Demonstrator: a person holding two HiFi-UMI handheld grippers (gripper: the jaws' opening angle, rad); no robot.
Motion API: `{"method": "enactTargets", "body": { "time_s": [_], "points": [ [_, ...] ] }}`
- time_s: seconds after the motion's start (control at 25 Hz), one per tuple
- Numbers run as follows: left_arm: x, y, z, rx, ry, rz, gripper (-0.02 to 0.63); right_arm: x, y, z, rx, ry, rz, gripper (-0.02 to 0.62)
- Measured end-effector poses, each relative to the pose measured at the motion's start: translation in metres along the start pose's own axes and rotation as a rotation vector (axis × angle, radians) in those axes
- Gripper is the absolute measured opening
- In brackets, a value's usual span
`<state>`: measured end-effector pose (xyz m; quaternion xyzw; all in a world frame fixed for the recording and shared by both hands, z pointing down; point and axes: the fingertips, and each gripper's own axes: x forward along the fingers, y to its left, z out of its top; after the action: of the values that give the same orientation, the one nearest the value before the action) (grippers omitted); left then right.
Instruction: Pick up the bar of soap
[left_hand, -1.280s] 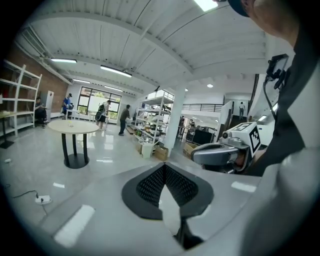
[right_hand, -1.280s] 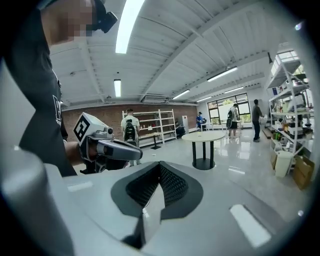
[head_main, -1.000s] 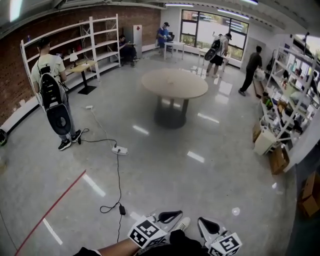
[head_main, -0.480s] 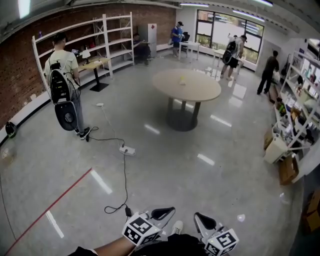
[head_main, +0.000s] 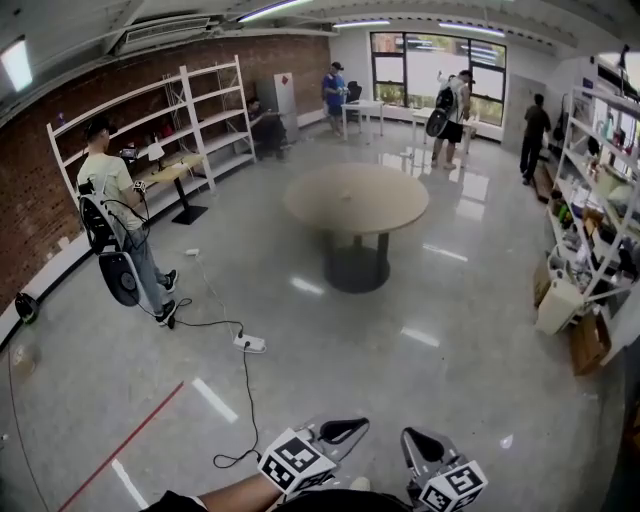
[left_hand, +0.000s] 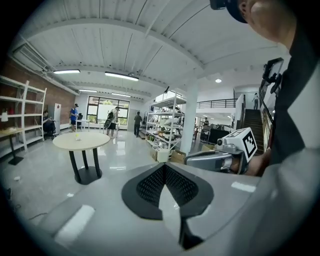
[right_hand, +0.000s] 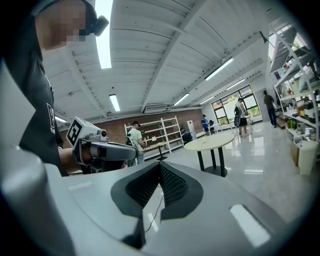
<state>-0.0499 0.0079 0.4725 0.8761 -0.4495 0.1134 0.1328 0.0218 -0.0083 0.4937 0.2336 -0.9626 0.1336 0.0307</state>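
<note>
No bar of soap can be made out for certain. A small yellowish thing sits on the round beige table, too small to identify. The table stands several steps ahead across the floor. Both grippers are held low and close to the person's body at the bottom of the head view. My left gripper has its jaws together with nothing between them, as the left gripper view shows. My right gripper is shut and empty too, its jaws meeting at the tip.
A power strip and its black cable lie on the floor ahead. A person with a backpack stands at the left. A red floor line runs at lower left. Shelving lines the right wall.
The head view has swung and drawn slightly nearer the table. The person at the left has shifted in the view. Both grippers stay low and shut.
</note>
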Motion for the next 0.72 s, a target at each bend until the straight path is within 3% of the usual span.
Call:
{"method": "enactTargets", "body": {
  "time_s": [0.12, 0.32, 0.44, 0.72],
  "points": [
    [0.023, 0.025, -0.009, 0.011, 0.016, 0.036, 0.008, 0.022, -0.023, -0.004, 0.025, 0.023, 0.020, 0.005],
    [0.025, 0.069, -0.020, -0.128, 0.040, 0.115, 0.008, 0.071, -0.040, -0.004, 0.049, 0.103, 0.100, 0.005],
    [0.013, 0.092, -0.027, -0.171, 0.069, 0.158, 0.008, 0.097, -0.038, -0.004, 0.050, 0.131, 0.145, 0.005],
    [0.040, 0.179, -0.014, -0.200, 0.048, 0.190, 0.008, 0.180, -0.075, -0.001, 0.068, 0.185, 0.177, 0.005]
  ]
}}
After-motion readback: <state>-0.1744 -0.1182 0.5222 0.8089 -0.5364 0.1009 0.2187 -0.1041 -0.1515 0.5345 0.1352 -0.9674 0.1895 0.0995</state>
